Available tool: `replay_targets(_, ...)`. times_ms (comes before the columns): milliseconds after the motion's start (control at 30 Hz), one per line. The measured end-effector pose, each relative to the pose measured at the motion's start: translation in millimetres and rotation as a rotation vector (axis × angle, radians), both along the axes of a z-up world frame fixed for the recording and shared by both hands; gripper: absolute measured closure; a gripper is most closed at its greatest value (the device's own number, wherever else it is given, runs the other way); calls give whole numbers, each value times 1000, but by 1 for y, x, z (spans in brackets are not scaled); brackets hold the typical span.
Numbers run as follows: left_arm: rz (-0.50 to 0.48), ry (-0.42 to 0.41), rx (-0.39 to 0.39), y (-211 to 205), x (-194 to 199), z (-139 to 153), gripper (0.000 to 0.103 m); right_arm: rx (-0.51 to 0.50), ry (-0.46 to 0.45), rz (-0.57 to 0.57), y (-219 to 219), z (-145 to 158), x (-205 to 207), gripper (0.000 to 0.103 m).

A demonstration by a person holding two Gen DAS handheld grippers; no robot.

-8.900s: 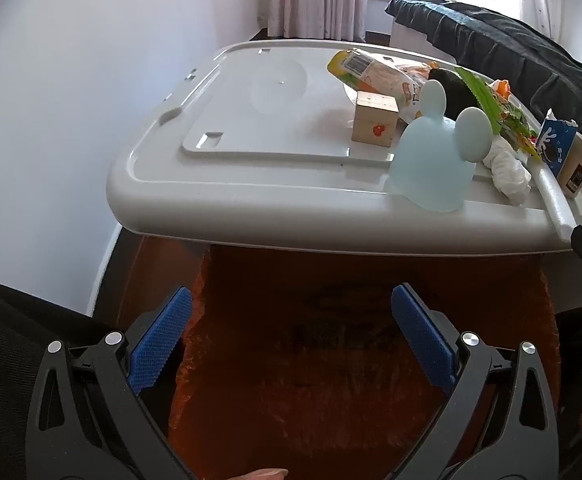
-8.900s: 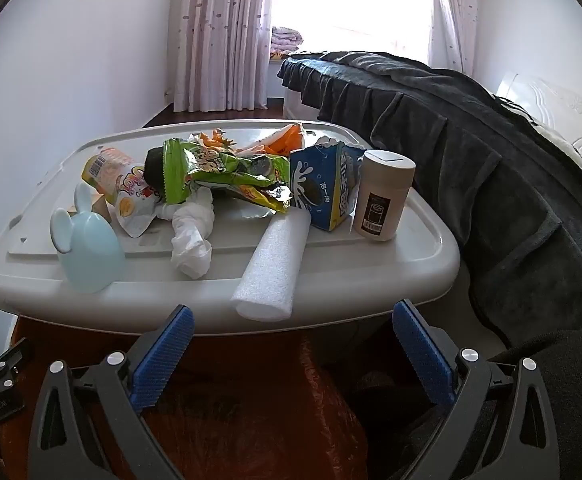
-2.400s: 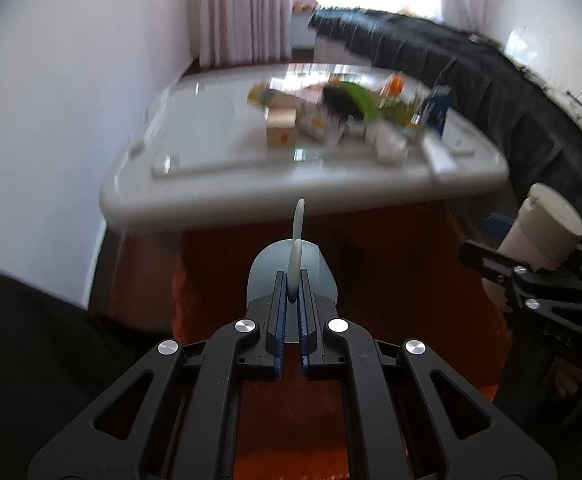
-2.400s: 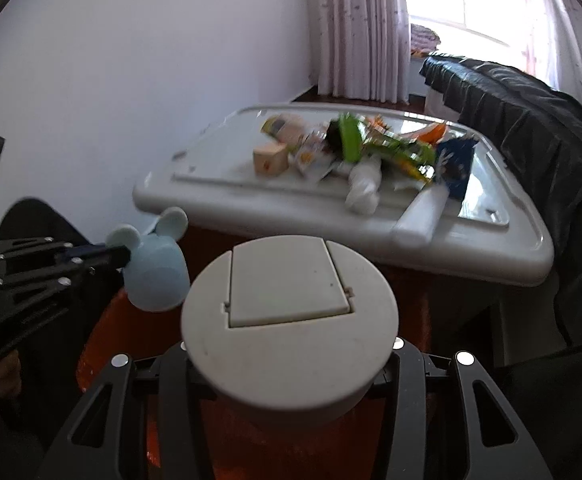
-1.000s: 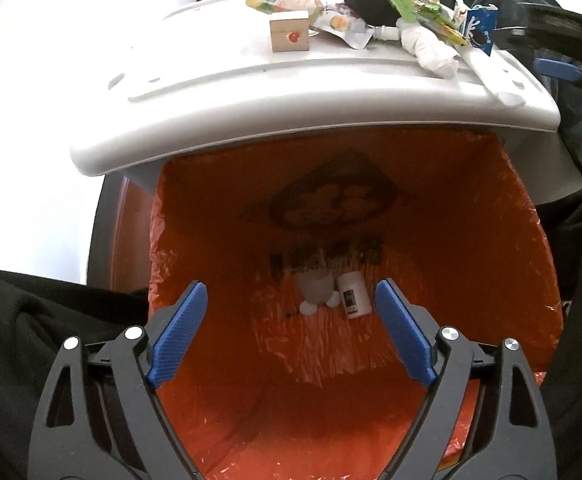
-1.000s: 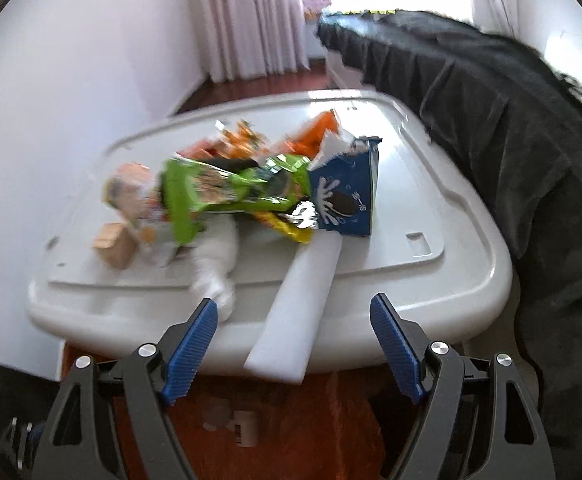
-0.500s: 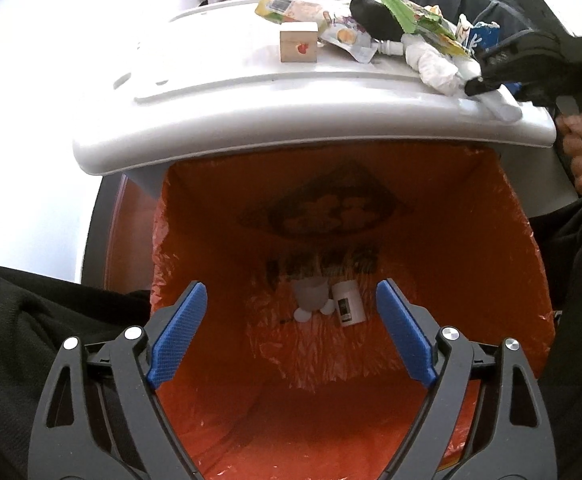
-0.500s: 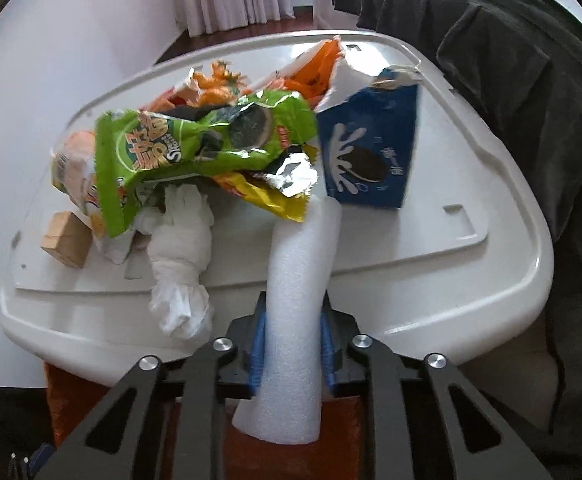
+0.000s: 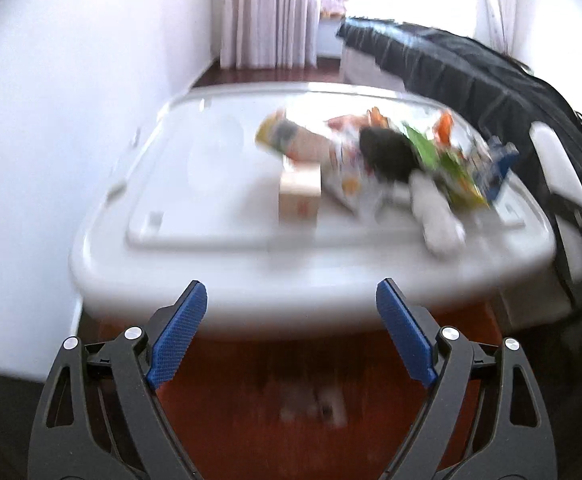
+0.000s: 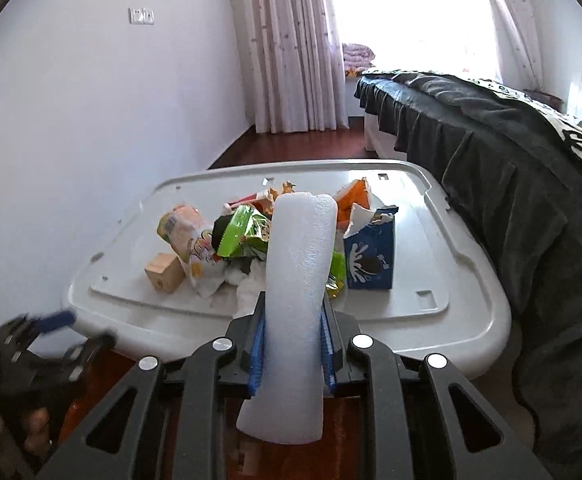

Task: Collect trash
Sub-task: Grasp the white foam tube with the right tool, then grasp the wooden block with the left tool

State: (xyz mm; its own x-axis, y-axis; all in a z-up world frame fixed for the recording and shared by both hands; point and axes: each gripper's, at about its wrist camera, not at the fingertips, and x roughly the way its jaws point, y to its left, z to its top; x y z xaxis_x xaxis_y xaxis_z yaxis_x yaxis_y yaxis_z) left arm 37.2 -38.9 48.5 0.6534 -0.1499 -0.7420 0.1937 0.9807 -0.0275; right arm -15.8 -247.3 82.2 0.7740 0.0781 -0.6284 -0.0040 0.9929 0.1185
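White foam tube [image 10: 301, 280] sits clamped between the pads of my right tongs [image 10: 293, 344], which are clenched on its lower half; the tube stands nearly upright in the right wrist view and is lifted clear of the grey lid [image 10: 431, 320] that serves as the work surface. My left tongs [image 9: 291, 336] are released, jaws wide apart, with nothing between them; that view is blurred.

Status of the task, as I judge it:

1. Done: two pale items [image 9: 311, 404] lie at the bottom of the orange bin bag [image 9: 251, 420], at 6 o'clock in the left wrist view. Blur prevents me from identifying them.
2. In hand: the foam tube is gripped but not yet in the bag. The bag opening lies below the tongs, at 6 o'clock in the right wrist view.
3. Left on the lid:
   - wooden block [image 10: 164, 273], at 9 o'clock of the pile;
   - green snack bag [image 10: 237, 234], at the pile's centre;
   - blue carton [image 10: 369, 262], at 3 o'clock of the pile;
   - crumpled white tissue [image 10: 247, 280], at 6 o'clock of the pile;
   - pale printed wrapper [image 10: 183, 226], at 10 o'clock;
   - orange wrappers [image 10: 353, 194], at 12 o'clock.

I estimate the collection is under halfway. Next requirement, in my judgement: carry the tube back over the bag and let go, while the free left tongs go for the block, the nearest item on their side.
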Motion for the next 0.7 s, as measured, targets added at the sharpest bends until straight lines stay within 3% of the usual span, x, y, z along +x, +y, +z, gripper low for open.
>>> replay_targets(167, -7, 20, 18, -16, 52, -19, 19, -14, -14, 19, -2, 0, 11, 80)
replay_targets(333, 2, 13, 103, -30, 82, -37, 19, 0, -10, 31, 0, -2, 13, 79)
replay_targets(600, 78, 39, 87, -26, 119, -50, 22, 15, -2, 49, 5, -4, 15, 79)
replay_targets(667, 41, 23, 27, -25, 122, -51, 58, 17, 7, 53, 8, -6, 17, 79)
replay_targets(700, 39, 15, 34, -25, 120, -51, 66, 18, 9, 53, 9, -6, 17, 79)
